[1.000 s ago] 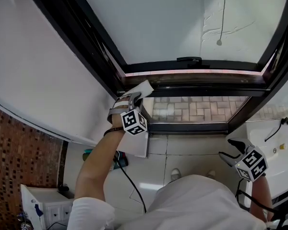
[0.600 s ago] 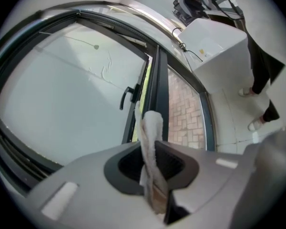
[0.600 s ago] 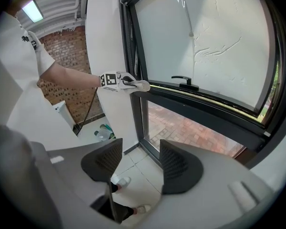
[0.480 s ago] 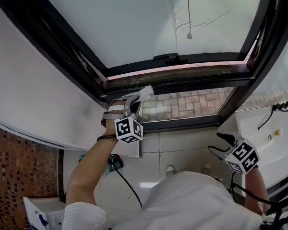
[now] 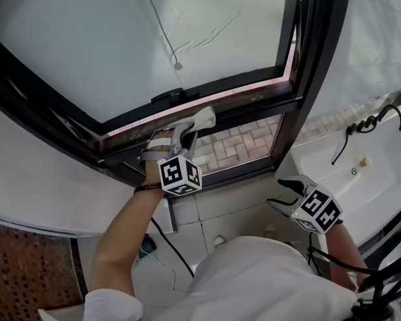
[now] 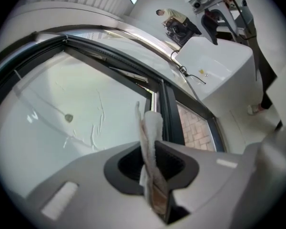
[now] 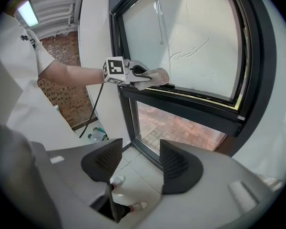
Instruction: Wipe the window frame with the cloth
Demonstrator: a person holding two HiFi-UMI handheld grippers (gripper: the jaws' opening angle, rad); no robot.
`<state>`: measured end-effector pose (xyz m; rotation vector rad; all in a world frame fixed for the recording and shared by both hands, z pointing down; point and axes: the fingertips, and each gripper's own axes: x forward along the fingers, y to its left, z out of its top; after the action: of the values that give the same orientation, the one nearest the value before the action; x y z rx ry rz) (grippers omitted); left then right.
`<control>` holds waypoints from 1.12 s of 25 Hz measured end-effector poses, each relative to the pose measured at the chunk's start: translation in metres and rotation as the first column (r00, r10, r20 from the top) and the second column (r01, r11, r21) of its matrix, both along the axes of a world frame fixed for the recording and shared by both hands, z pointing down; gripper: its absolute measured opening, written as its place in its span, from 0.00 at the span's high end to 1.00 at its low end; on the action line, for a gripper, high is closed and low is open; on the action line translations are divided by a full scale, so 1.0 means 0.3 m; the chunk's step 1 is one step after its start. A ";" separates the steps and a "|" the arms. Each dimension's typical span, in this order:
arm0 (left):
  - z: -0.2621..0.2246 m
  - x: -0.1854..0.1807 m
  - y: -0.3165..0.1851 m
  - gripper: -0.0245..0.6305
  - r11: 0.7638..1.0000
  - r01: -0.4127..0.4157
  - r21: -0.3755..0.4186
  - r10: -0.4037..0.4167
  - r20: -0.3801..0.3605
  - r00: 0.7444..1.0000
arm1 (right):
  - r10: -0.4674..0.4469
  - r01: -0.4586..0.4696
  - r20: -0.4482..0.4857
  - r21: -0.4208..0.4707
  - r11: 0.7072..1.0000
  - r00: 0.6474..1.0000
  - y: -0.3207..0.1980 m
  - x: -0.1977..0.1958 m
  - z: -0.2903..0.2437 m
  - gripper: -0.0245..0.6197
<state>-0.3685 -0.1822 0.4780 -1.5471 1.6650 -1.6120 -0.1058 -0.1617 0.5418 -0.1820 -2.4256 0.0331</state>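
L gripper (image 5: 188,131) clamped on cloth (image 5: 202,120), pressed to window frame (image 5: 254,97) crossbar; R gripper (image 5: 289,194) jaws apart, empty, held low.

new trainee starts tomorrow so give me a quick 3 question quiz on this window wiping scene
1. True or false: the right tool holds nothing, and its jaws stand apart.
2. The white folded cloth lies against: A) the horizontal bar of the black metal window frame; B) a white sink; C) the floor tiles.
3. Fill in: the cloth is clamped in the ___ tool.

Key: 1 true; 2 A; 3 left tool.
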 end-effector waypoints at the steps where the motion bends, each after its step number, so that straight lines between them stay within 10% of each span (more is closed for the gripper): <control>1: -0.004 0.033 -0.050 0.84 1.000 -0.014 0.003 0.014 0.001 1.000 | 0.008 -0.008 0.001 -0.001 1.000 1.000 -0.018 0.017 0.001 0.58; 17: 0.068 0.402 -0.777 0.84 0.993 -0.110 -0.043 0.112 0.050 0.992 | 0.169 -0.169 -0.012 -0.014 0.985 0.986 -0.340 0.394 0.042 0.58; 28: 0.250 0.503 -0.888 0.84 0.987 -0.089 -0.131 0.103 0.101 0.990 | 0.244 -0.245 -0.029 -0.024 0.969 0.969 -0.486 0.590 0.078 0.58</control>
<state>-0.2175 -0.4485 0.5531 -1.5446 1.4354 -1.7461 0.0711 -0.3076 0.5651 0.1059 -2.4095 0.1792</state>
